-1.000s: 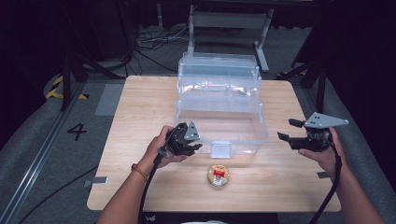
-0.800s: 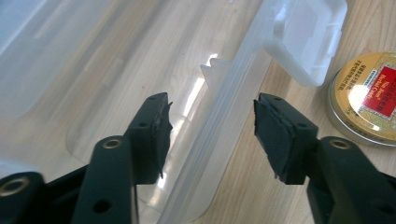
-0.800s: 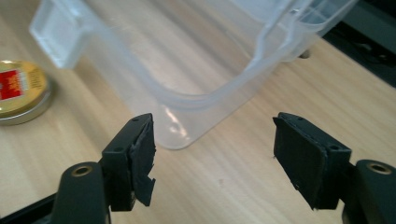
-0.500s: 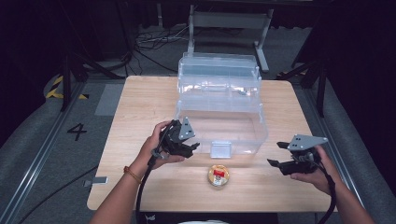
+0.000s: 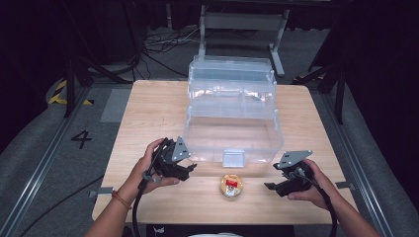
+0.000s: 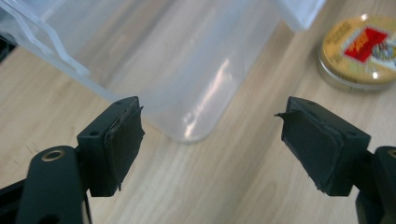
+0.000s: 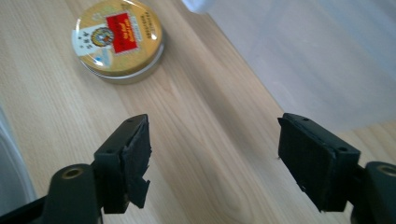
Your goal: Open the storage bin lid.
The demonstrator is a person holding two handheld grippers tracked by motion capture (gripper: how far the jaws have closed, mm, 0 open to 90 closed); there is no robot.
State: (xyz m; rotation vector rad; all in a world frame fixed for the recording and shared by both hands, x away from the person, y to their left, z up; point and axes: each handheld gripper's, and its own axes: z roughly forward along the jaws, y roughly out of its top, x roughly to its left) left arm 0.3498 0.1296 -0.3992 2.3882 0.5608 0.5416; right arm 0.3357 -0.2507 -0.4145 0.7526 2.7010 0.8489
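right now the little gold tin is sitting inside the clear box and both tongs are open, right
Not quite. The gold tin sits on the table in front of the clear box, not inside it, as the high view shows. Both the left tongs and right tongs are open.

A light wooden table [image 5: 148, 113] stands on grey carpet [image 5: 59, 163], where a black "4" [image 5: 81, 139] is marked to its left. Behind the table stands a grey metal frame [image 5: 242, 22], with black cables [image 5: 163, 47] on the floor beside it. Yellow-black tape [image 5: 59, 94] lies at far left.
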